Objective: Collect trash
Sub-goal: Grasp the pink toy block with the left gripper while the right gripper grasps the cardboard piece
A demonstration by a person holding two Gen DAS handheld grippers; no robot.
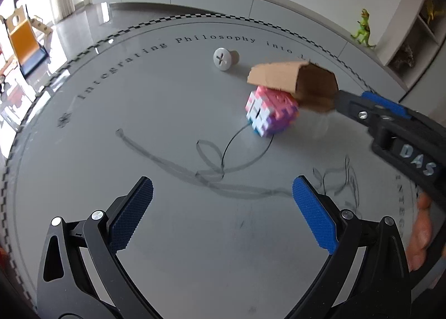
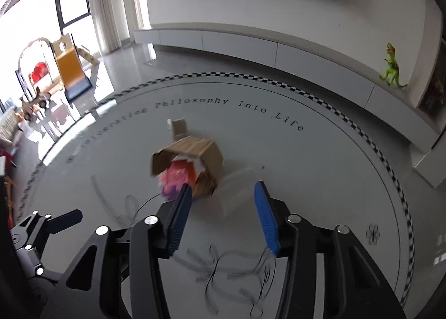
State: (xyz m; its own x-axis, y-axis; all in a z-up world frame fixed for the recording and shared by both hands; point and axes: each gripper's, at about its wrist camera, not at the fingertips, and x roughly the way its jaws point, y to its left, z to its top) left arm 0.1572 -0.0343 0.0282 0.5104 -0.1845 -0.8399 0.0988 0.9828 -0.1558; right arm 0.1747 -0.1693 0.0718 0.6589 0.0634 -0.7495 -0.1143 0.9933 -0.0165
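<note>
A crumpled brown cardboard piece lies tilted on top of a pink, white and purple block cube on the round grey table. In the right wrist view the cardboard covers the cube just ahead of my right gripper, which is open with the left pad beside the cardboard. My right gripper also shows in the left wrist view, its tip at the cardboard's edge. My left gripper is open and empty over the table's near part.
A white screw-shaped toy lies farther back on the table. A thin dark ribbon trails across the table's middle. A green dinosaur toy stands on the low cabinet behind. A person's hand is at the right edge.
</note>
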